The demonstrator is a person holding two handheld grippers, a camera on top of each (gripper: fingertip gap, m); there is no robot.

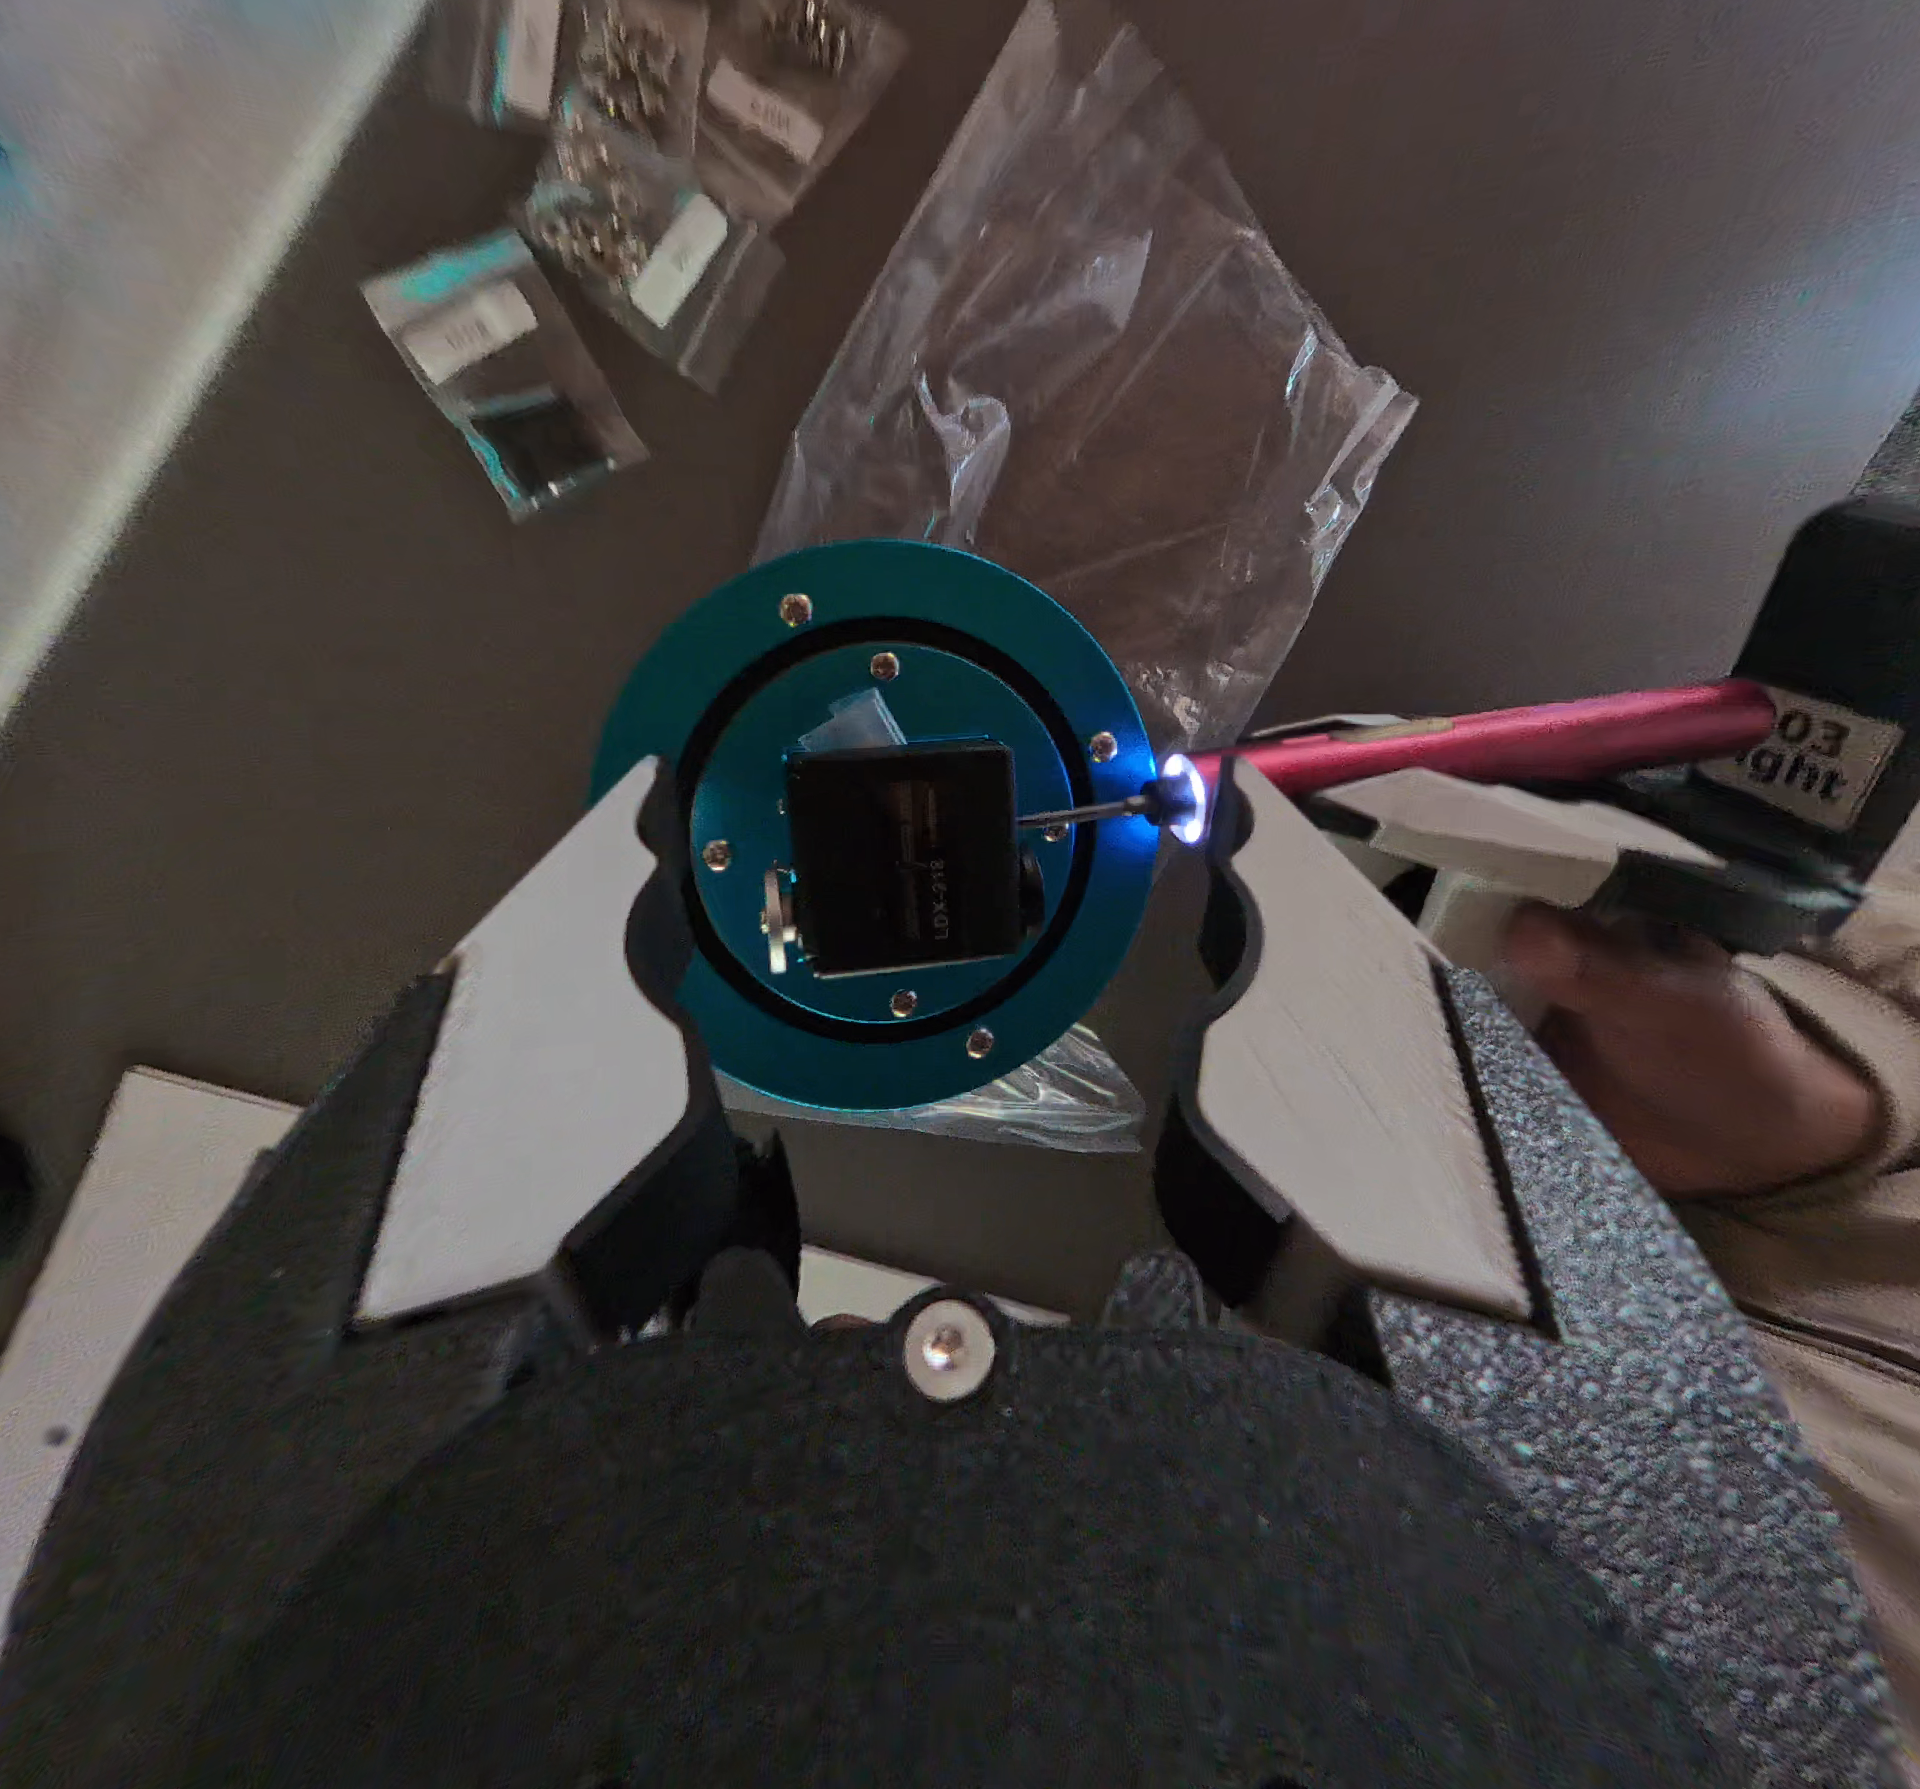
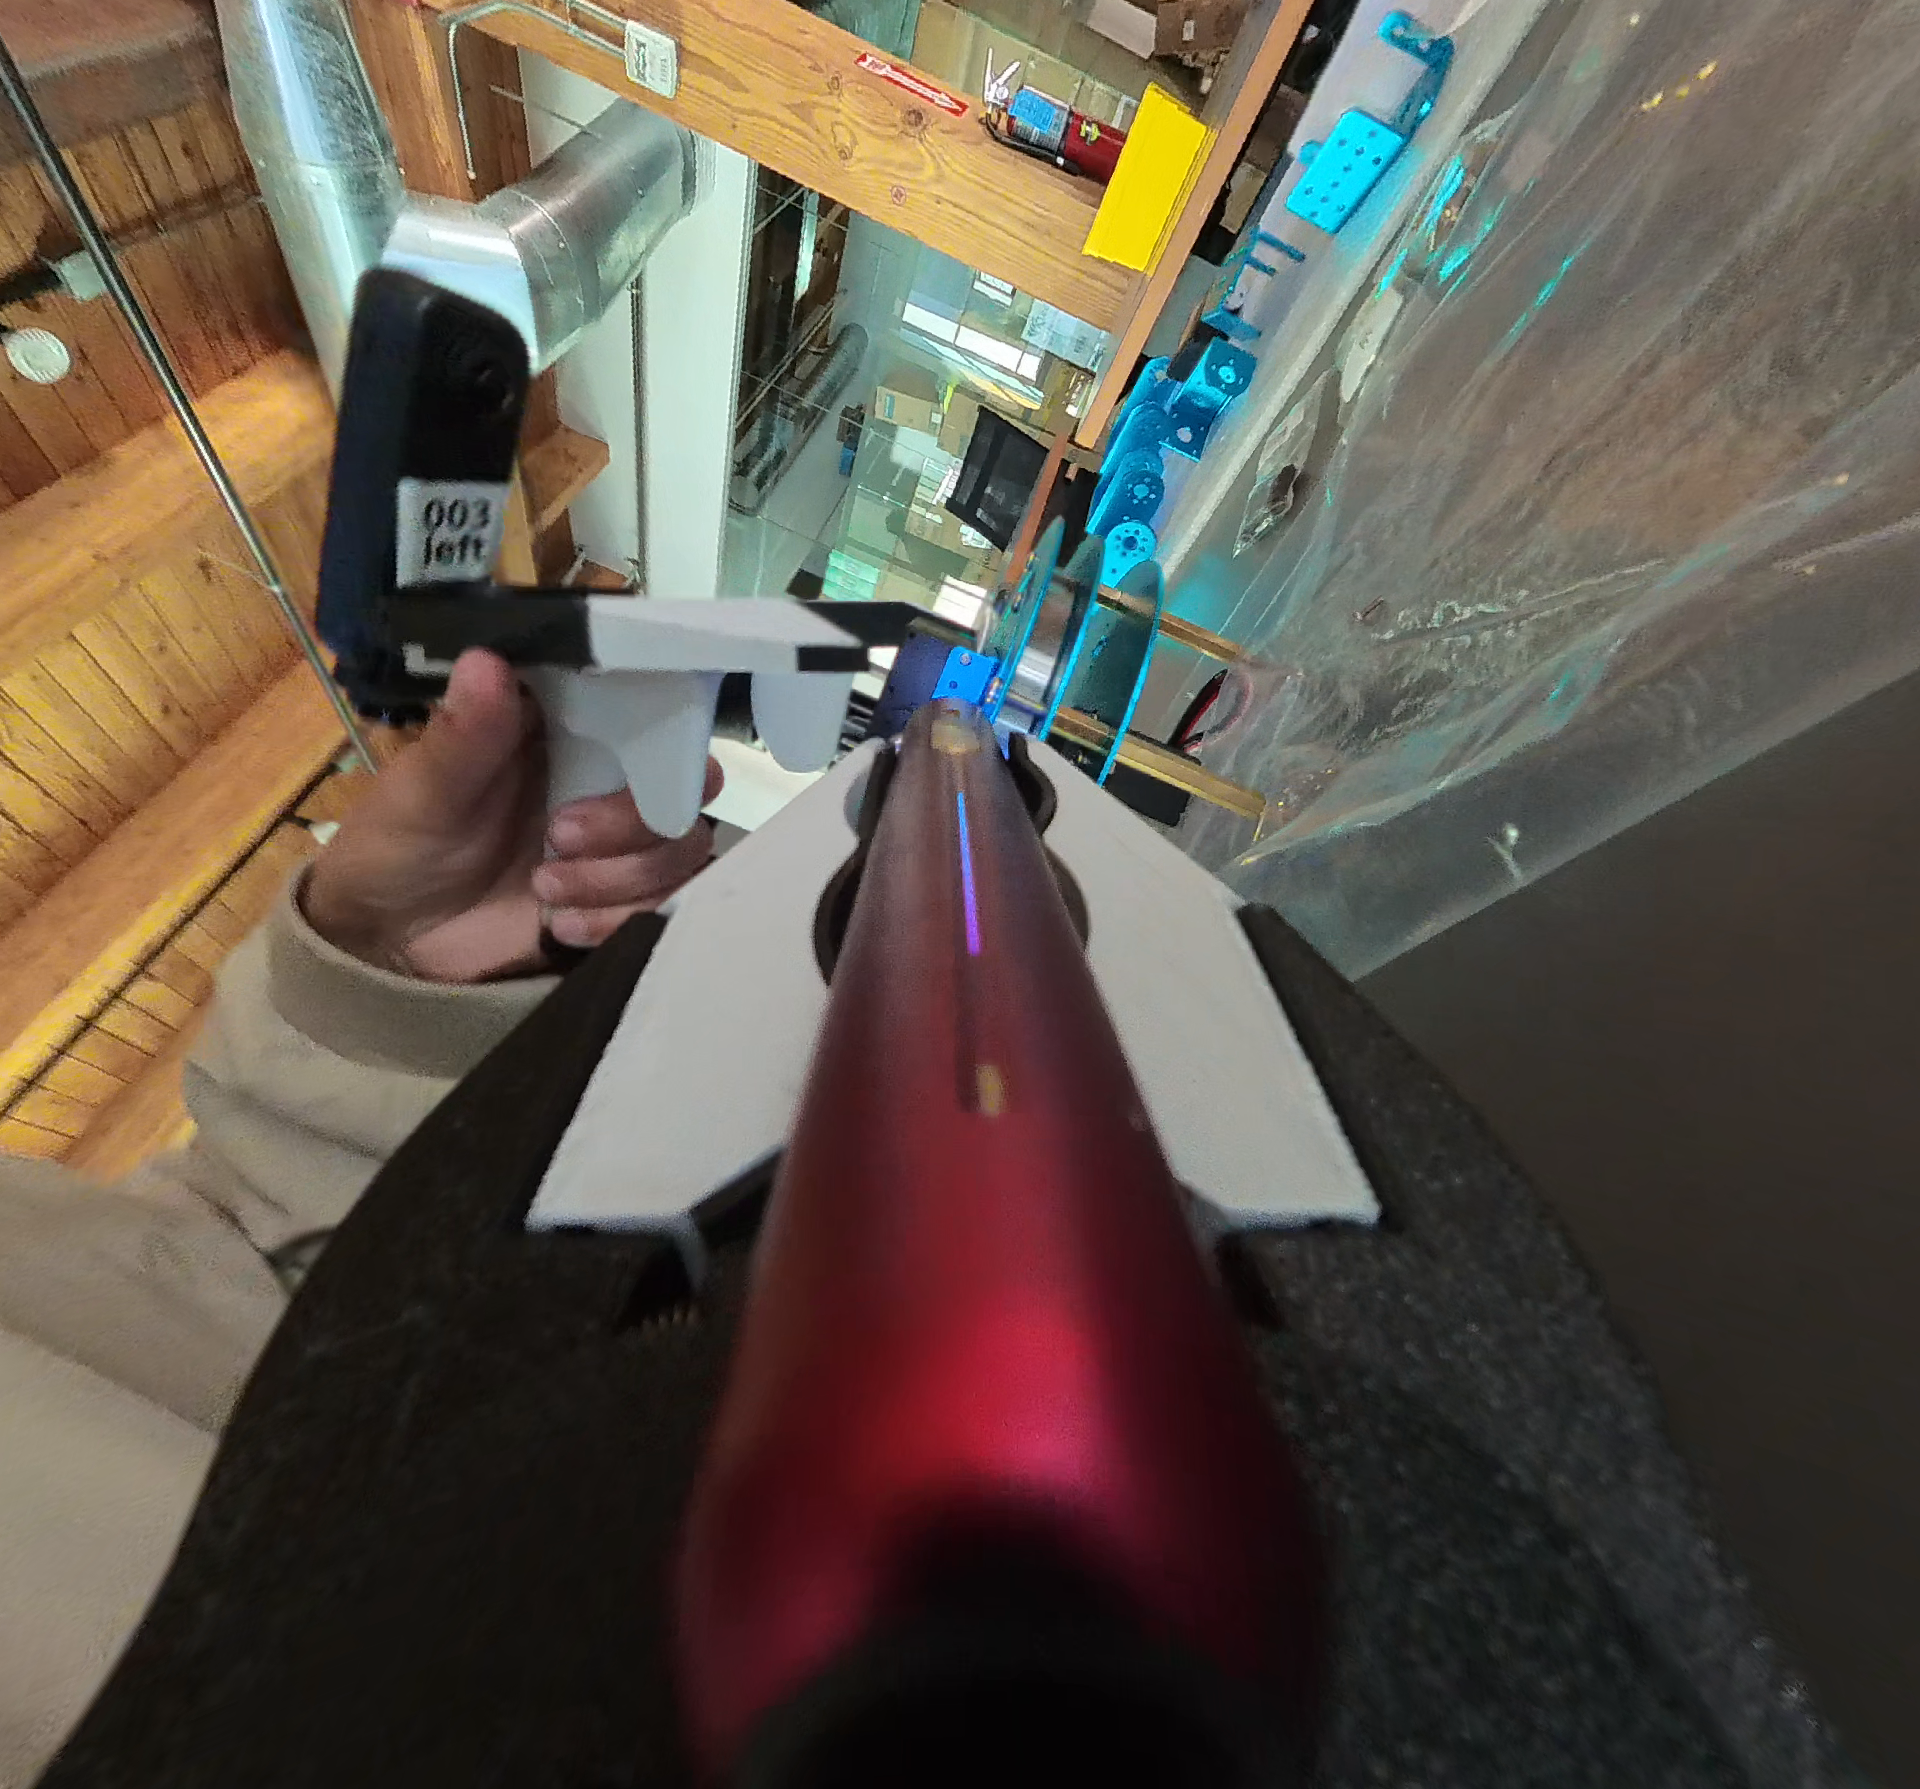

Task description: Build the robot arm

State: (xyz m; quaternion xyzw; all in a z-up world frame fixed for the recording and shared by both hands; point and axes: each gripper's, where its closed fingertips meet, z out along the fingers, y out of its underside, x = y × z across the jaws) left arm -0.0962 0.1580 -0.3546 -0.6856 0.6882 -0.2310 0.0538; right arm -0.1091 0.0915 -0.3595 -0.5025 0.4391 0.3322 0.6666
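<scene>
A large clear bag (image 1: 1091, 337) lies crumpled on the dark table (image 1: 1558, 181), with small bags of screws (image 1: 623, 129) at its far left. A white box (image 1: 135, 1272) sits near left. Elsewhere are a wooden beam (image 2: 790, 77), a metal duct (image 2: 582, 201), a red extinguisher (image 2: 1070, 134) and blue brackets (image 2: 1351, 165).

Dark tabletop (image 1: 1558, 181), timber beams (image 2: 748, 66), silver ducting (image 2: 582, 201)

Right gripper (image 2: 951, 752) clamped on red screwdriver (image 2: 997, 1220), white fingers (image 2: 717, 1012) flanking barrel; tip near blue round assembly (image 2: 1081, 638). Left gripper (image 2: 852, 643) held by hand (image 2: 457, 846) at left, beside assembly. Clear plastic bag (image 2: 1558, 492) on dark worktop (image 2: 1662, 1116) at right
</scene>
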